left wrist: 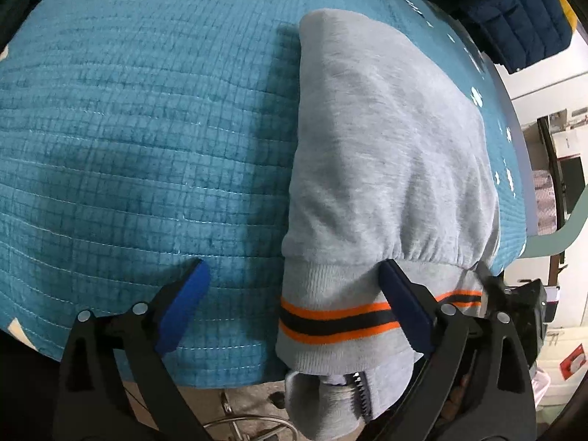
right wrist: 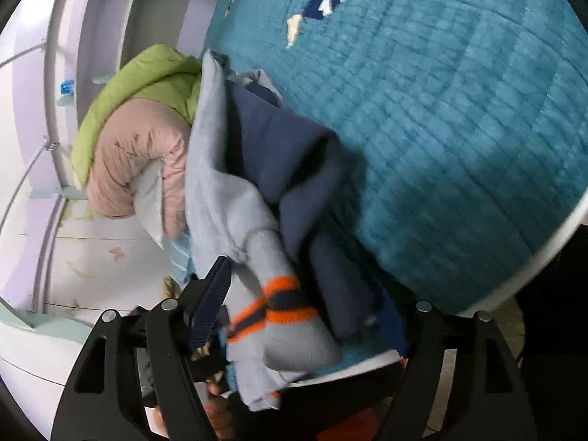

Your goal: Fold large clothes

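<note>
A folded grey sweatshirt (left wrist: 386, 139) with an orange and black striped hem lies on the teal quilted bed cover (left wrist: 147, 128), its hem at the near edge. My left gripper (left wrist: 294, 294) is open, its fingers spread either side of the hem's left part; the right finger (left wrist: 404, 305) rests on the fabric. In the right wrist view my right gripper (right wrist: 301, 305) is open around a grey cuff with orange and black stripes (right wrist: 272, 308) and dark navy fabric (right wrist: 294, 154); its right finger is hidden under the cloth.
A navy padded jacket (left wrist: 514, 14) lies at the bed's far right corner. A green and pink padded bundle (right wrist: 139, 128) sits beside the bed near a white cabinet (right wrist: 55, 147). Bare floor and a wire frame (left wrist: 250, 422) lie below the bed edge.
</note>
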A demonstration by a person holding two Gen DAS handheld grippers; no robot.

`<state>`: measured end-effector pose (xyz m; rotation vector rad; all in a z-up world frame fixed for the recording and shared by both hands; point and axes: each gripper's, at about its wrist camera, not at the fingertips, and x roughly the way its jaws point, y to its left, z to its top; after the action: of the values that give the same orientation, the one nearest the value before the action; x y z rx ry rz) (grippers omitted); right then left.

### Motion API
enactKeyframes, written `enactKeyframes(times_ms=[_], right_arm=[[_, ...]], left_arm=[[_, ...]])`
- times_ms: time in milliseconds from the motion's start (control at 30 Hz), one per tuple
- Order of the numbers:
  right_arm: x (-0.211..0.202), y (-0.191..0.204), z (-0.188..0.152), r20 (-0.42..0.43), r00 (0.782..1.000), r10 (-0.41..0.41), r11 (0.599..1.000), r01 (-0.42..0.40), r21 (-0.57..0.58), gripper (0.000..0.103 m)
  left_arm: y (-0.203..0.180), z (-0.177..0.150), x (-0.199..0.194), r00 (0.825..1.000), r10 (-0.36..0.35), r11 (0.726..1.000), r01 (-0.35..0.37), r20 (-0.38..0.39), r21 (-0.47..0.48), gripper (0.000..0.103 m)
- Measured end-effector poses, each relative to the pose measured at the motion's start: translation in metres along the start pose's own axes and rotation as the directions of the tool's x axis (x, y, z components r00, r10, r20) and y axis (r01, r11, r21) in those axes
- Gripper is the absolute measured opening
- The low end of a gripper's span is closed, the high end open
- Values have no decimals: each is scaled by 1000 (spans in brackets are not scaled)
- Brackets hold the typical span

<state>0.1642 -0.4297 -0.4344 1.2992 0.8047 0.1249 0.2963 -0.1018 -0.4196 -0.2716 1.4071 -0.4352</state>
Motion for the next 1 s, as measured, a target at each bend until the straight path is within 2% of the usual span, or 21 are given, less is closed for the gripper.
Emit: enactKeyframes(times_ms=[67,133,233,300,333,367,400,467,500,533,567,667,733,900,1000], right_arm=[[-1,13,-3,3,1000,22,998,-22,-55,68],[6,10,-2,1,1000,-22,998,22,-55,69],[19,-1,2,-3,1000,-16,1000,16,7,69],[25,10,2,-6,999,-38,998,38,-40,65],[27,14,1,-9,999,-45,997,44,-60,60],[31,20,-1,-17,999,-52,995,50,-90,46],[33,25,-3,-14,997,-73,990,71,-119,36],[33,35,-6,-3,994,-105,980,103,-168,31],[33,46,-8,9,990,-141,966,140,-218,30],[35,53,-10,20,987,-162,954,162,-254,29],[35,69,-16,44,979,-198,924,201,-327,27],[35,101,-31,86,971,-223,861,237,-450,26],[33,126,-44,117,970,-213,812,243,-531,25],[33,176,-69,107,984,-145,757,180,-629,24],[45,210,-92,79,992,-103,717,129,-685,24]], left_arm=[[-1,2,1,1000,-28,1000,28,-3,-11,93],[-3,4,7,998,-68,997,67,-19,-42,93],[-14,4,12,1000,-30,1000,30,0,0,93],[-22,4,13,1000,-6,1000,6,16,26,93],[-26,5,13,1000,1,999,-2,24,37,89],[-31,5,12,999,-19,998,17,32,56,69],[-38,5,11,999,-23,996,20,39,82,67],[-48,2,9,998,4,991,-12,64,133,55],[-52,0,6,997,10,987,-22,81,158,51],[-55,-1,3,995,11,985,-27,97,168,41],[-58,-3,-2,993,10,983,-32,120,182,37],[-60,-7,-23,982,21,974,-62,190,217,34],[-58,-6,-42,975,0,975,-50,221,217,32],[-41,-4,-107,948,-32,973,-43,316,226,29],[-24,-4,-153,919,-6,968,-93,395,232,29]])
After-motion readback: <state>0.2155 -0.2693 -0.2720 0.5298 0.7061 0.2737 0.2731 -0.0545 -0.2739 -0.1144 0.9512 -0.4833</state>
